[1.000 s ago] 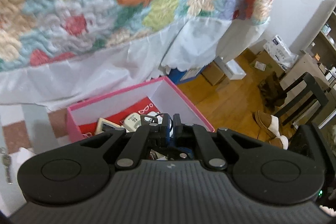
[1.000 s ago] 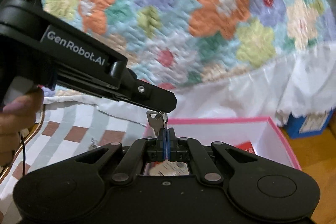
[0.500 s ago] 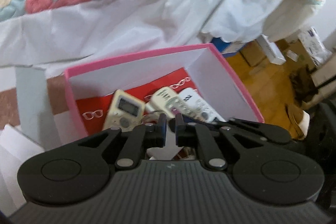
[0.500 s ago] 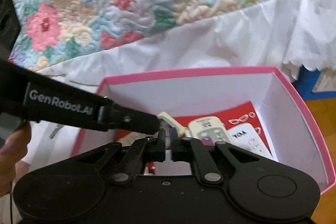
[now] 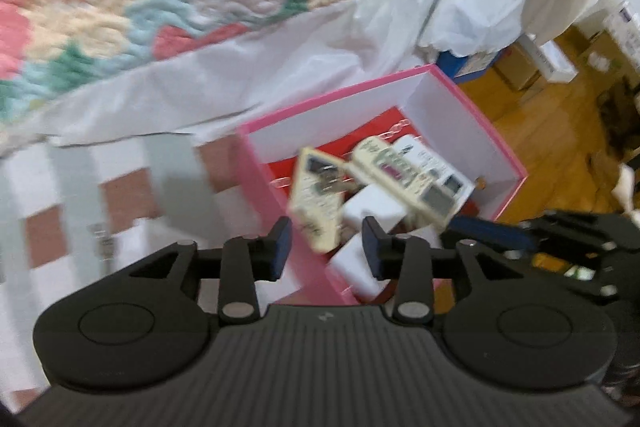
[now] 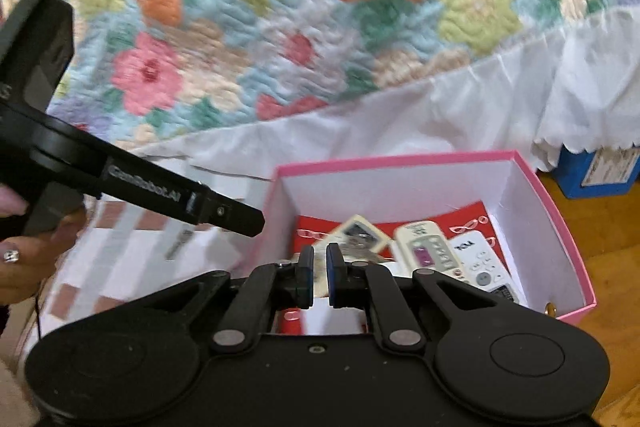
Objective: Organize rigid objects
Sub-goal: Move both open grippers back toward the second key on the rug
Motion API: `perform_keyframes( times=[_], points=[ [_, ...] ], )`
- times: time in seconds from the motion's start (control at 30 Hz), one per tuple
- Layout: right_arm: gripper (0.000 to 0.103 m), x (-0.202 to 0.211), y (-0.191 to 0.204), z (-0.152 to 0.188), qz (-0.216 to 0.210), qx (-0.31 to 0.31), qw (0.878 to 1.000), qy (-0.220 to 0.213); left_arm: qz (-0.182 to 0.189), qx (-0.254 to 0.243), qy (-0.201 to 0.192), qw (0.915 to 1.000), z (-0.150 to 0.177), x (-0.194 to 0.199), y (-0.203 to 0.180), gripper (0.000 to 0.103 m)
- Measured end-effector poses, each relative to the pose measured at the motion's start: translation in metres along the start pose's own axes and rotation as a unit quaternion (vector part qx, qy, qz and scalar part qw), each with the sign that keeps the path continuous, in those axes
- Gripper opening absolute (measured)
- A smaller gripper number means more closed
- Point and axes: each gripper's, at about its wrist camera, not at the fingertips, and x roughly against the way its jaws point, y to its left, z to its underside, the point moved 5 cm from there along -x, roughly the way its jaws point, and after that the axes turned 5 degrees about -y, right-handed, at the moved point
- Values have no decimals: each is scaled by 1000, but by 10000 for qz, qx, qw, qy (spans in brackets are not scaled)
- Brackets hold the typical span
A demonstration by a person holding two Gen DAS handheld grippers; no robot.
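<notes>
- Your pink box point(image 6: 552, 211) sits on a checked cloth point(image 5: 72, 195) beside the floral quilt point(image 6: 280, 7), wooden floor point(image 5: 540, 131) beyond.
- "GenRobot.AI" marks your left gripper point(image 5: 326, 247), spread wide, empty.
- Your right gripper point(image 6: 318, 275) is narrowly parted, empty.
- Remotes point(image 6: 430, 251) lie inside the box.

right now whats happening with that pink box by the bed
A person holds two grippers over the pink box, sorting small rigid items into it. Several remote controls already lie inside. The left gripper is open and empty; the right gripper has a narrow gap, holding nothing. A small metal item lies outside on the checked cloth.
</notes>
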Motion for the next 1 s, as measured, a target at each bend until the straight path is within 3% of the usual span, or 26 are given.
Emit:
perform_keyframes(
  times=[0.1,0.27,0.37,0.47,0.63,0.73,0.8,1.0],
  points=[
    [12,17,22,-8,-165,172,9997,6,-145,-65,-34,9999,3,29,8,43],
    [17,36,54,-19,-515,297,9982,52,-434,-175,-119,9988,10,70,22,59],
    [26,38,72,-23,-761,404,9961,170,-553,-249,-103,9981,16,86,35,77],
    [33,37,94,-24,-845,708,9934,315,-853,-246,-62,9960,22,92,54,78],
    [46,32,123,-25,-1041,1088,9872,523,-1215,-159,-127,9924,32,100,90,89],
    [52,27,138,-26,-1160,1255,9840,508,-1155,-2,-271,9929,35,103,112,90],
    [66,19,146,-25,-1215,1300,9828,494,-1105,256,-273,9932,36,101,131,90],
    [69,-26,176,-12,-1298,1637,9755,696,-951,638,-347,9928,49,87,171,89]
  ],
)
